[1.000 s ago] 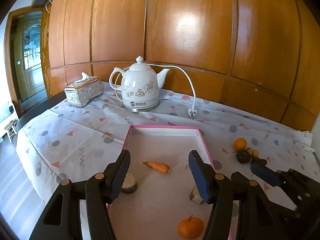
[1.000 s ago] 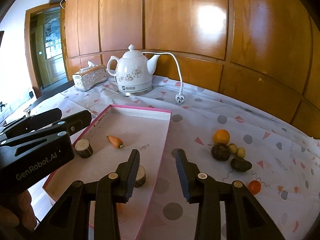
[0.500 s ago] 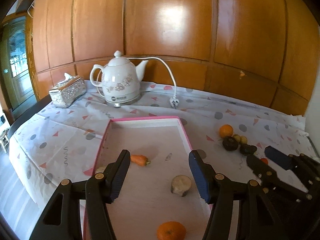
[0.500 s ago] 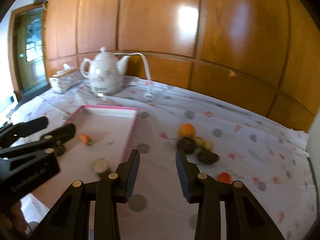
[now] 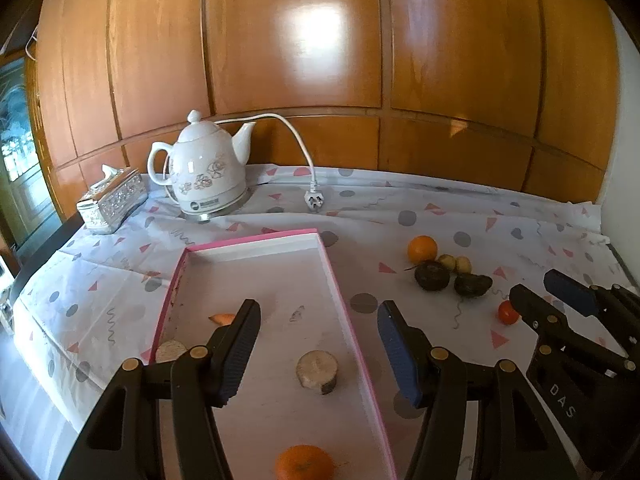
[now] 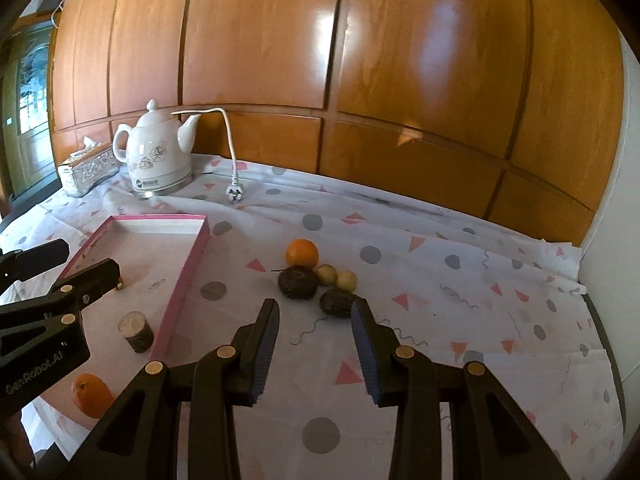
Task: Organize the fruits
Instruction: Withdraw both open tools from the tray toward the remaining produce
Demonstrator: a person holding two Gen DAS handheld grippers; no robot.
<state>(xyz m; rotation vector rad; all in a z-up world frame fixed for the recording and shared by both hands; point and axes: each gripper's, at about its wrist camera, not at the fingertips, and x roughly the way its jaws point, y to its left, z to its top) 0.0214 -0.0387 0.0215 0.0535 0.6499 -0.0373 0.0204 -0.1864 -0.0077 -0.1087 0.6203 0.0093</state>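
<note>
A pink-rimmed tray [image 5: 336,276] [image 6: 188,276] holds an orange [image 5: 304,462] [image 6: 91,394], a carrot piece [image 5: 222,318] and two wood slices [image 5: 317,371] [image 5: 170,350]. On the cloth to its right lie an orange [image 6: 302,253], two dark fruits [image 6: 298,282] [image 6: 339,302], two small yellow fruits [image 6: 337,276] and a small red fruit [image 5: 507,312]. My left gripper [image 5: 318,346] is open and empty above the tray. My right gripper [image 6: 316,340] is open and empty just in front of the loose fruit pile.
A white kettle [image 5: 204,176] with a cord and plug [image 5: 313,200] and a silver tissue box [image 5: 112,202] stand at the back left. Wood panelling lies behind. The table edge falls away on the left and at the far right.
Both grippers have swung to the right. The right gripper has moved from beside the tray to in front of the loose fruit pile. Both stay open.
</note>
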